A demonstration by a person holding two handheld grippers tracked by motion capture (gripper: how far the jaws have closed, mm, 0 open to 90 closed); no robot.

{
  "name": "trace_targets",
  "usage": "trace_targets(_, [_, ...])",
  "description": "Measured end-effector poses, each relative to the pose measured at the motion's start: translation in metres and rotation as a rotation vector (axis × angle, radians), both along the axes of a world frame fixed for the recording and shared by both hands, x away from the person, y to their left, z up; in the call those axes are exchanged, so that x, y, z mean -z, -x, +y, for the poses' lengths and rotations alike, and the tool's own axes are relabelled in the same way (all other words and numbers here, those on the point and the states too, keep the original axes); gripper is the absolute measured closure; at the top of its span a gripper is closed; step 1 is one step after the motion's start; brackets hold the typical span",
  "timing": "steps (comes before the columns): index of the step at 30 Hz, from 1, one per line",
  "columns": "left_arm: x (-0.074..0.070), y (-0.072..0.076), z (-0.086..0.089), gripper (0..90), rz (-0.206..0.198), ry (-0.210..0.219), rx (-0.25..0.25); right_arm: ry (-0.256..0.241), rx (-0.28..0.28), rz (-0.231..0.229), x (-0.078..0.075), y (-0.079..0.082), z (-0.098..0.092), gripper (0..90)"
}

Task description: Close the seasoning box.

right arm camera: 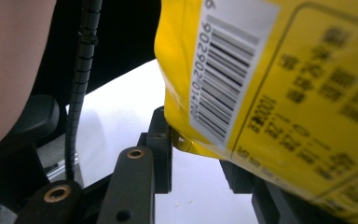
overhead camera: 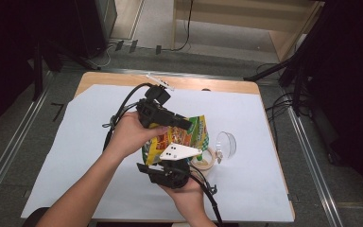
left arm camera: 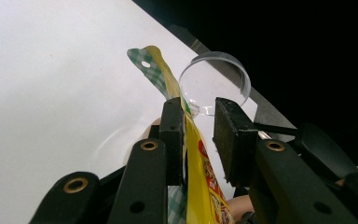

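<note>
A yellow snack bag [overhead camera: 191, 135] with a green checked top hangs above the white sheet between both grippers. My left gripper [overhead camera: 184, 124] reaches in from the far side. In the left gripper view, my left gripper [left arm camera: 199, 121] is open: the bag's edge [left arm camera: 196, 154] lies against one jaw, with a gap to the other. My right gripper [overhead camera: 172, 161] comes from the near side under its grey plate. In the right gripper view, my right gripper [right arm camera: 193, 140] has the bag's barcode corner [right arm camera: 284, 93] between its jaws, and the bag hides the far jaw.
A clear round lid [overhead camera: 226, 144] [left arm camera: 214, 79] stands on edge just right of the bag. A tan cup [overhead camera: 204, 161] sits under the bag's right side. A white sheet [overhead camera: 75, 156] covers the wooden table, with a small clear item [overhead camera: 160, 82] at the back edge.
</note>
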State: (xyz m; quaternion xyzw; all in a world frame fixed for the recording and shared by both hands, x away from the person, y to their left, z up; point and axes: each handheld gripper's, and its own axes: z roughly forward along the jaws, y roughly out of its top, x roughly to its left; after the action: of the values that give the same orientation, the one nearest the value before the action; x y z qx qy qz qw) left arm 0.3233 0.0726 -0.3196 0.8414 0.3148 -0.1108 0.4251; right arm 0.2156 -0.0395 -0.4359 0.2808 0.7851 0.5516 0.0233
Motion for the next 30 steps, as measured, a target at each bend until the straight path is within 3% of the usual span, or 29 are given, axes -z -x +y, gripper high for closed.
trace_targets(9, [-0.0032, 0.0044, -0.0002, 73.9, -0.023, -0.005, -0.006, 0.001, -0.002, -0.019, -0.0012, 0.0019, -0.0003, 69.8])
trace_targets(30, [0.0028, 0.0006, -0.0006, 73.8, -0.003, -0.003, -0.003, 0.004, -0.003, -0.004, -0.0009, 0.0048, -0.0013, 69.9])
